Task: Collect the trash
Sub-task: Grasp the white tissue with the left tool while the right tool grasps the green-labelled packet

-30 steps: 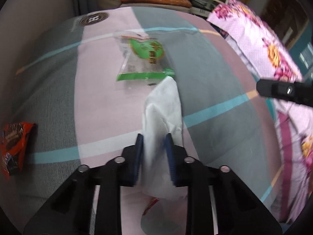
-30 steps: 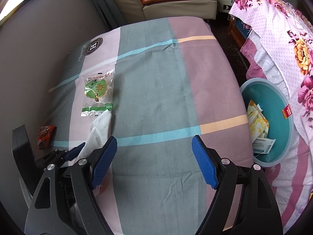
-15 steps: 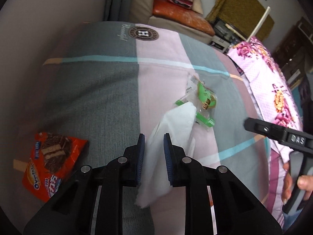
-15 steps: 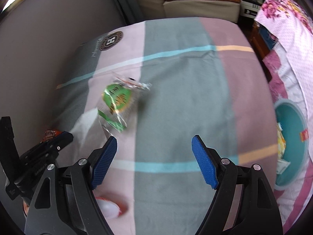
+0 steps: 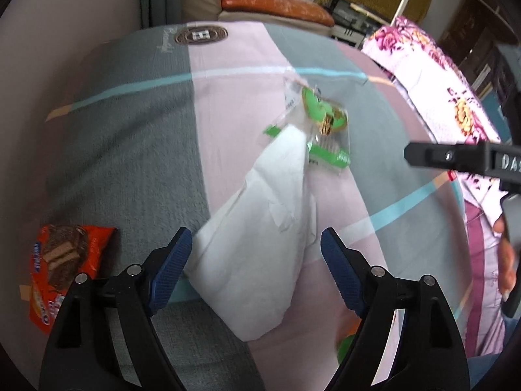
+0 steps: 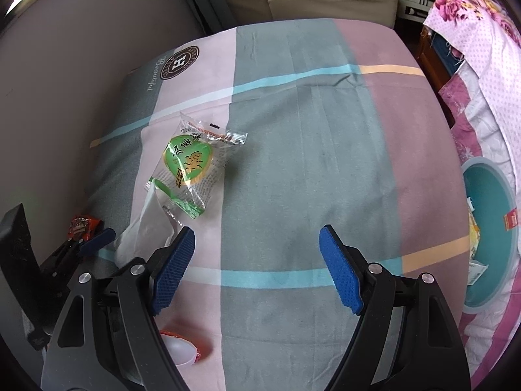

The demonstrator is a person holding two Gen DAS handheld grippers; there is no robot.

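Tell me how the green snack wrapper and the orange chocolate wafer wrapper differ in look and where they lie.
The green snack wrapper is mostly clear plastic with a green label; the orange chocolate wafer wrapper is opaque orange and pictures a chocolate bar. The green snack wrapper lies on a pink band of the bedsheet with the white tissue overlapping its corner; the orange chocolate wafer wrapper lies alone on a grey band near the wall. Both lie flat on the sheet, ungrasped.

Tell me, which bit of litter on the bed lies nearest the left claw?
The white tissue, lying right between the open left claw. The green wrapper lies beyond it; the orange wrapper is off to the side.
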